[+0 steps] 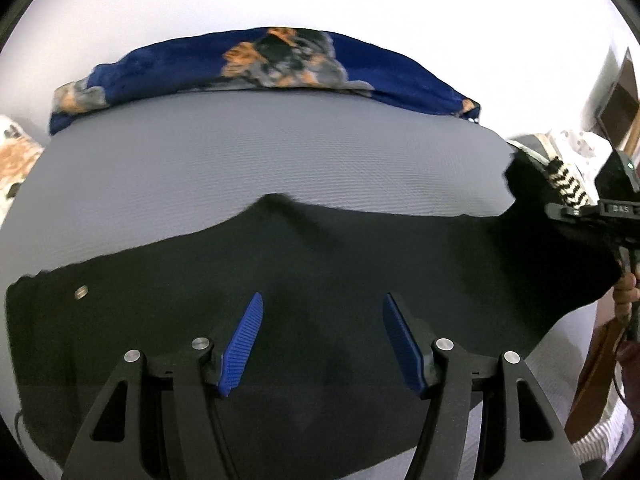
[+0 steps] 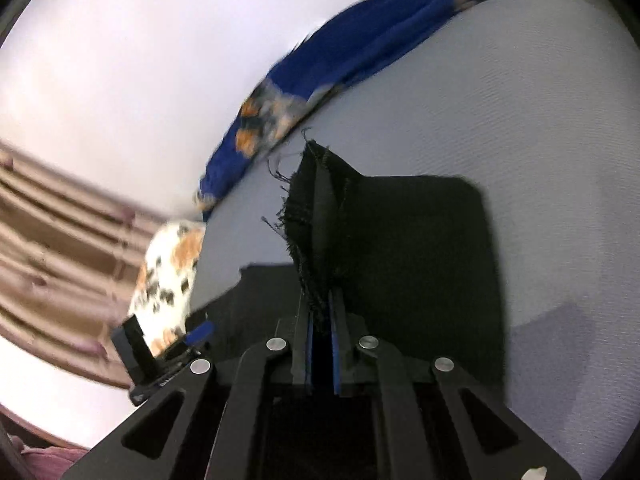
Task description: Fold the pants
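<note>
Pants (image 1: 280, 320) lay black on the grey bed (image 1: 240, 160); the left gripper (image 1: 322, 344) hovered above them, angled downward, jaws apart, while the right gripper (image 2: 322, 320) pinched their frayed hem at centre frame.

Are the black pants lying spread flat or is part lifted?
Partly lifted: the right gripper pinches a frayed end of the black pants raised; the rest lies flat on the grey bed.

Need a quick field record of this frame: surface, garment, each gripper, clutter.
surface: grey bed sheet
garment: black pants, spread flat, one end lifted
left gripper: open, above the pants, nothing between its blue pads
right gripper: shut on the pants' frayed hem
clutter: blue patterned blanket bunched along the far edge
fold: not yet done
</note>
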Demonstrator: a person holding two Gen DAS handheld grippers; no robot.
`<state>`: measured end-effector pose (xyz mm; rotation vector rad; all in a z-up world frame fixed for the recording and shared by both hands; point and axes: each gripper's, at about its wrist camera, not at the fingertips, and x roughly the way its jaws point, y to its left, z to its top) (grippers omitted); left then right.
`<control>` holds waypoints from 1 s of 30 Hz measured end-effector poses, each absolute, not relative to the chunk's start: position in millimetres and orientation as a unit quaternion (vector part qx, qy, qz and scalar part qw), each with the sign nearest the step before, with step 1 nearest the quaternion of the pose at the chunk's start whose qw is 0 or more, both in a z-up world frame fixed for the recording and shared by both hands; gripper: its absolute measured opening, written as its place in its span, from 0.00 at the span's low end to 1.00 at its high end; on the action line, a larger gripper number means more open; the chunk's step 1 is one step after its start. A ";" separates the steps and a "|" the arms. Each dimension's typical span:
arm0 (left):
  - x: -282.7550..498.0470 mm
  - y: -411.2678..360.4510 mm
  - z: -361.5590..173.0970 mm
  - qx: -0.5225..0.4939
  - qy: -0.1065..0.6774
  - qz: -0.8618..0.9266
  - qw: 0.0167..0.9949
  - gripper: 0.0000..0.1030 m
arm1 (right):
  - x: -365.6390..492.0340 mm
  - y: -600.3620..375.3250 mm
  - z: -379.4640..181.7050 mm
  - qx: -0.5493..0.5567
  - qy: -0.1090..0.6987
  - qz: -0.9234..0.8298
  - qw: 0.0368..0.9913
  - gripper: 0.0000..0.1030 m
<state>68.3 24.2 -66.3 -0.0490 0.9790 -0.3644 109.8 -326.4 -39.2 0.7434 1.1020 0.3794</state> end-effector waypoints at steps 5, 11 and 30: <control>54.7 56.8 -69.0 -0.035 0.465 -0.162 0.870 0.62 | 140.6 -255.5 -62.7 0.312 0.540 0.200 0.756 0.08; 49.9 78.5 -69.5 -0.068 0.463 -0.177 0.866 0.62 | 161.2 -181.7 -93.2 0.256 0.577 0.218 0.745 0.08; 73.8 46.1 -89.4 -0.203 0.537 -0.314 0.756 0.60 | 123.3 -195.8 -62.9 0.231 0.551 0.163 0.785 0.40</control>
